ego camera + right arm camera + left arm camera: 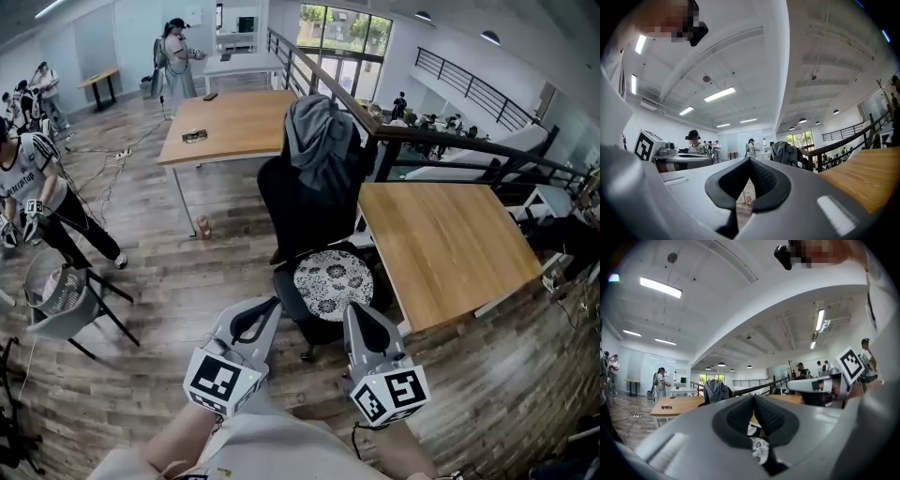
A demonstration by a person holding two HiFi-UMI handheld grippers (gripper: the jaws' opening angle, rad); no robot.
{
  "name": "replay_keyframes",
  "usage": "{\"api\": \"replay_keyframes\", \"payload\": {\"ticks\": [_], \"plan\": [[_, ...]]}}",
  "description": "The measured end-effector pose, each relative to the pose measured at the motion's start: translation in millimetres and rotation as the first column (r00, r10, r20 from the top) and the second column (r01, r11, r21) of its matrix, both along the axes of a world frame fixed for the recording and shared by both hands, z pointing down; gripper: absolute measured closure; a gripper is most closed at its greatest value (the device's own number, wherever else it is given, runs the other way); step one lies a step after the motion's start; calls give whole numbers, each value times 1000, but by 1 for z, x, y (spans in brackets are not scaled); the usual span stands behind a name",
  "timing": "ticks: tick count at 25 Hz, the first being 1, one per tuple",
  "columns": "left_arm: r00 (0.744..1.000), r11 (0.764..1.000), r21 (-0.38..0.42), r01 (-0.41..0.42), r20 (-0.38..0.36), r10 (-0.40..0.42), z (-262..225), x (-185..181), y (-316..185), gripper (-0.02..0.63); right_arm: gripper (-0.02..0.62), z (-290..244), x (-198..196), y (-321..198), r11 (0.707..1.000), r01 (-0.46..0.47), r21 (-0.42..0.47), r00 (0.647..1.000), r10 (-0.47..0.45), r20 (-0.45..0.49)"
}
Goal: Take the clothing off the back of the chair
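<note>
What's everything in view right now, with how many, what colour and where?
Grey hooded garment: one, grey, draped over the chair's back.
Black padded office chair: one, black, centre.
Round patterned seat cushion: one, black-and-white, on the chair's seat.
Rectangular wooden tables: two nearby, light brown, behind the chair and right of it.
Mesh basket: one, grey, on a stand, left.
People: several, light tops, left and far back.
Left gripper: one, grey, shut, empty, bottom centre.
Right gripper: one, grey, shut, empty, beside it.
</note>
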State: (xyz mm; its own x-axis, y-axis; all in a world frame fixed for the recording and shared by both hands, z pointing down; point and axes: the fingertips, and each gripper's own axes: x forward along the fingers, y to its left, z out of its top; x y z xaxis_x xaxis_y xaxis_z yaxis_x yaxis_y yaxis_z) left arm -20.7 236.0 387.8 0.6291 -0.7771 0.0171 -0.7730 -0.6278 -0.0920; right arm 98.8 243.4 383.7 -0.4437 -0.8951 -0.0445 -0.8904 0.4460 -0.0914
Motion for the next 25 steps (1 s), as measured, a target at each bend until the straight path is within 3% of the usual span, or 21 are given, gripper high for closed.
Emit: {"api": "replay_keyframes", "payload": {"ticks": [13,25], "plan": [[999,999,16,-34,-16,34,-4,-8,-91,603,598,-7,-15,-85,1000,16,24,1000,-16,22],[998,998,-11,-59,-21,58,-8,-30,-242,603,598,-6,-35,-230,1000,-14,-13,999,15,33]]}}
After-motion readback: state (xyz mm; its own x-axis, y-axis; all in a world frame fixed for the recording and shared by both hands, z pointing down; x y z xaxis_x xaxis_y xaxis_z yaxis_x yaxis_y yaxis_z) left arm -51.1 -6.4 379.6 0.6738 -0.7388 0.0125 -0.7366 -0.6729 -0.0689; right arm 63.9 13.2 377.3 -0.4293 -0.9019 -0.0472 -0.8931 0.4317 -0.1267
